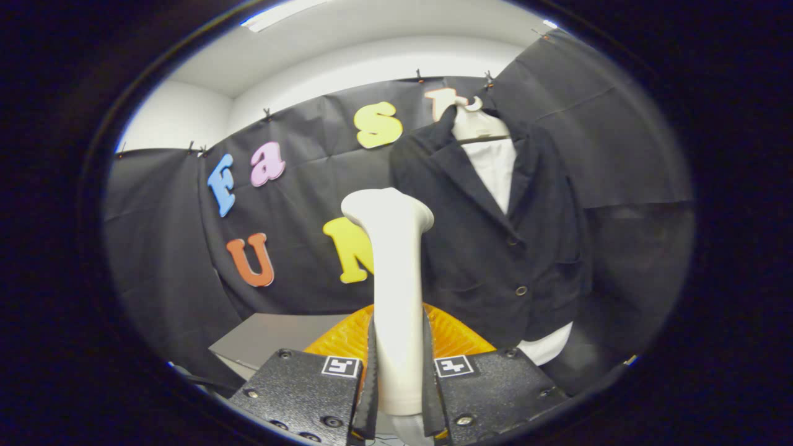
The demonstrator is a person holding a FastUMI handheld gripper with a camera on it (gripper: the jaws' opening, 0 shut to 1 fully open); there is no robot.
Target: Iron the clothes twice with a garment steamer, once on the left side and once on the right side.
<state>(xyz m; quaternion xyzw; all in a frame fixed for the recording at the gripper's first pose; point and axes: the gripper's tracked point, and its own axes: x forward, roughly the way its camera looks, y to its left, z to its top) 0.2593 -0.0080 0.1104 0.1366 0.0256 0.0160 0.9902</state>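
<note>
Against booth cloth — jaws clamp the steamer (396, 291) handle.

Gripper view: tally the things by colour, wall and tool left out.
White: 2, steamer held between the tool's fingers, shirt under the jacket
Dark: 1, jacket beyond the steamer
Orange: 1, ribbed part behind the steamer
Grey: 1, box
Total: 5

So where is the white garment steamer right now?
The white garment steamer stands upright, clamped between the gripper fingers, just left of the dark hanging jacket.
</note>
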